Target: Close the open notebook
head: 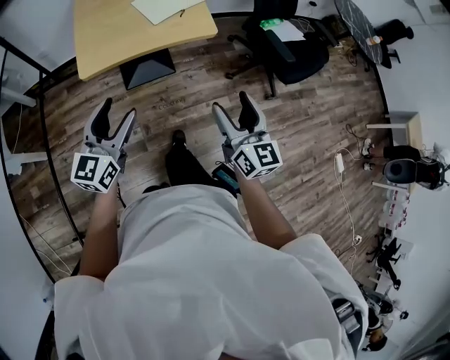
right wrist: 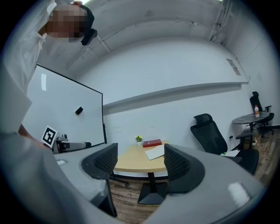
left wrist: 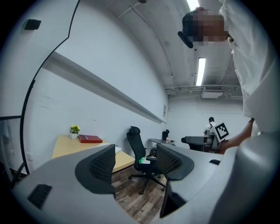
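Note:
The open white notebook [head: 165,8] lies on a light wooden table [head: 112,42] at the top of the head view, well ahead of both grippers. In the right gripper view the notebook [right wrist: 154,152] lies flat on the table [right wrist: 127,165], in front of a red book [right wrist: 152,143]. My left gripper [head: 118,112] and right gripper [head: 232,105] are held level above the wood floor. Both stand open with nothing between their jaws. In the left gripper view, my left gripper [left wrist: 135,164] partly hides the table [left wrist: 70,146], and only a white corner of the notebook [left wrist: 117,149] shows.
A black office chair [head: 285,49] stands right of the table. A small potted plant [right wrist: 138,139] sits behind the red book. A whiteboard [right wrist: 65,113] stands to the left. Cables and gear [head: 404,169] lie along the right wall. The table's black base [head: 148,70] rests on the floor.

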Available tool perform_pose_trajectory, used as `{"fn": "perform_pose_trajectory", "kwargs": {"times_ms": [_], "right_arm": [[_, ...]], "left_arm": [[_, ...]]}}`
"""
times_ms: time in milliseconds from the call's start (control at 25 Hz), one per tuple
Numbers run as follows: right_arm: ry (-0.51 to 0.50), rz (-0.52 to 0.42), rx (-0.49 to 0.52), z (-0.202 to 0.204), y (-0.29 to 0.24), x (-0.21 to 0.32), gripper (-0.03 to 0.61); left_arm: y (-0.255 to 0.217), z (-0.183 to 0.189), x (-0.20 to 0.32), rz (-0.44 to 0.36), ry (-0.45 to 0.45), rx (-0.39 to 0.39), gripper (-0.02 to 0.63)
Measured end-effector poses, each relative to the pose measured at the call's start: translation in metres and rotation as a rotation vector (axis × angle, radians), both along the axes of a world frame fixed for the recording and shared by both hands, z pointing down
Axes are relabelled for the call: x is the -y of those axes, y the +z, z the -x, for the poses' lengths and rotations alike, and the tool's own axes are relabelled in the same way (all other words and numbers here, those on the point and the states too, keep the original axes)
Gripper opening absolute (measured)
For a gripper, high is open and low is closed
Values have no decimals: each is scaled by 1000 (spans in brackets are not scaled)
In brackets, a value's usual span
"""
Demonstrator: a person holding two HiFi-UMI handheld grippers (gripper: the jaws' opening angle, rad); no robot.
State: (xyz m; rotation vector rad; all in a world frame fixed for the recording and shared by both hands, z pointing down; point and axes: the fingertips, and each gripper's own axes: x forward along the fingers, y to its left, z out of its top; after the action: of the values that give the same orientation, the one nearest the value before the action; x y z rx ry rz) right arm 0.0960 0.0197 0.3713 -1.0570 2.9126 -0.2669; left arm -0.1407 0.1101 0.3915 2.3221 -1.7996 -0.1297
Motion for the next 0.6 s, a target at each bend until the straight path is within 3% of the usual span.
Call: {"fn": "perform_pose_trajectory", "kwargs": {"times_ms": [600], "right_arm": [[-121,38,61,58,2,167,334]], "left_arm": [[-16,39,148,21,-78,29,284]]}}
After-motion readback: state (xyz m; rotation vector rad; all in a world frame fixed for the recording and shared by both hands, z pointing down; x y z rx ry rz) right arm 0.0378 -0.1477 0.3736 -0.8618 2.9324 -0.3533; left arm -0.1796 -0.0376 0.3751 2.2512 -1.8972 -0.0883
